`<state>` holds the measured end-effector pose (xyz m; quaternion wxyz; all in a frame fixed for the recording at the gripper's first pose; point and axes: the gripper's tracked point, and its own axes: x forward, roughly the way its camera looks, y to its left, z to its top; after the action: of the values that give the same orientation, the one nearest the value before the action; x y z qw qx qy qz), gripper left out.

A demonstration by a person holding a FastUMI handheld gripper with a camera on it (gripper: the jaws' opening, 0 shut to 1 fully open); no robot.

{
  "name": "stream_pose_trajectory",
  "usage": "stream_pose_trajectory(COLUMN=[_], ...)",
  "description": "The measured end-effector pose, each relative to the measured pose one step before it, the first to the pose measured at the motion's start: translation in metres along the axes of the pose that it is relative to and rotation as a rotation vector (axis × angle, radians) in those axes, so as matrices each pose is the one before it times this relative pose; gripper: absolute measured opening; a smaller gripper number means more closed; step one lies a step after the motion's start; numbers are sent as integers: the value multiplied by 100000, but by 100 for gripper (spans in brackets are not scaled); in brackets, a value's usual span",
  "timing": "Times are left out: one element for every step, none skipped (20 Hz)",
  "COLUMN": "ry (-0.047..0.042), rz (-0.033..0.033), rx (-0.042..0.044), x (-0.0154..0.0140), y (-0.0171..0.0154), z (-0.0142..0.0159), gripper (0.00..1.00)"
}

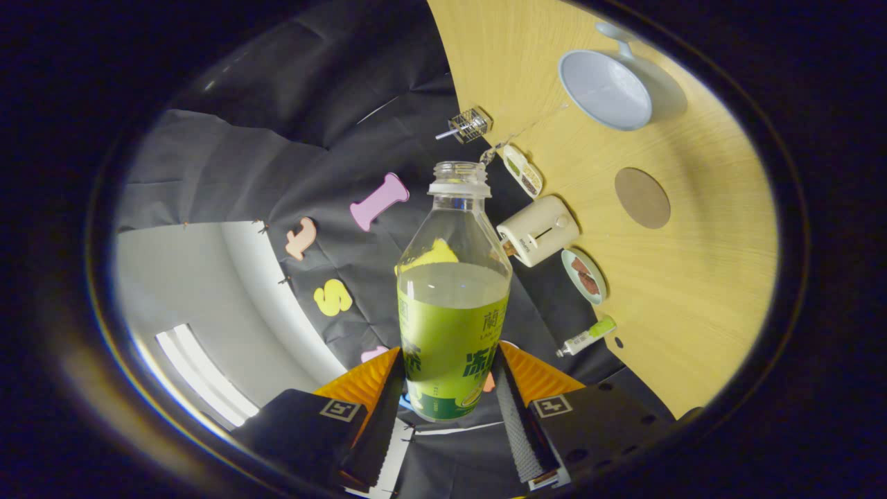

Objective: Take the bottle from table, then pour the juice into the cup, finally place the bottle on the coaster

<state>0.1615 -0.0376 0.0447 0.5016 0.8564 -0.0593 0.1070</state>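
With the gripper (450, 388) clamped on the lower body of the uncapped clear plastic bottle (452, 291) of green juice between its fingers, I tilt gradually, aligning the neck over the pale blue cup (604, 90) on the wooden table (693, 263) beyond.

Bottle (452, 298) base hidden between tool (452, 388) fingers; small wire object (468, 125) by wall too small to identify.
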Motion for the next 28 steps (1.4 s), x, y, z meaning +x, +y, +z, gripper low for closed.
stream_pose_trajectory(ry=[-176,-93,-52,-263,97,75,-196,147,-360,-343,32,-151,32,101,636,690,535,480,355,577,1383,1332,1273,1655,852,974,669,205], rz=[335,370,854,874,621,193,248,499,-490,-644,-640,-464,-405,-749,-1421,-2268,-2455,-2364,-1360,-941,-1614,-3867,-4034,-4284,-2635,-2210,-1254,-598], rx=[376,433,479,393,74,-349,-242,-30,-510,-555,-799,-821,-863,-1358,-2422,-3619,-3658,-4292,-3217,-3530,-3421,-5557,-5146,-6586,-5104,-5542,-3384,-3313], x=[-135,-33,51,20,54,-30,12,70,-109,-113,-107,-108,-75,-38,-127,-113,-19,-177,-109,-383,-233,-260,-148,-358,-192,-199,-62,-281], y=[138,29,168,217,61,-5,-170,-56,-211,-329,-218,-169,-174,-224,-242,-564,-541,-522,-389,-322,-486,-1241,-1154,-1234,-744,-713,-489,-491], z=[29,-114,-2,77,92,-16,42,-38,26,130,50,31,85,-80,-88,-80,-36,-56,-59,-66,-204,-288,-185,-118,-161,-103,-89,-72], gripper=[75,75,75,75,75,75,75,75,75,75,75,75,75,75,75,75,75,75,75,75,75,75,75,75,75,75,75,75])
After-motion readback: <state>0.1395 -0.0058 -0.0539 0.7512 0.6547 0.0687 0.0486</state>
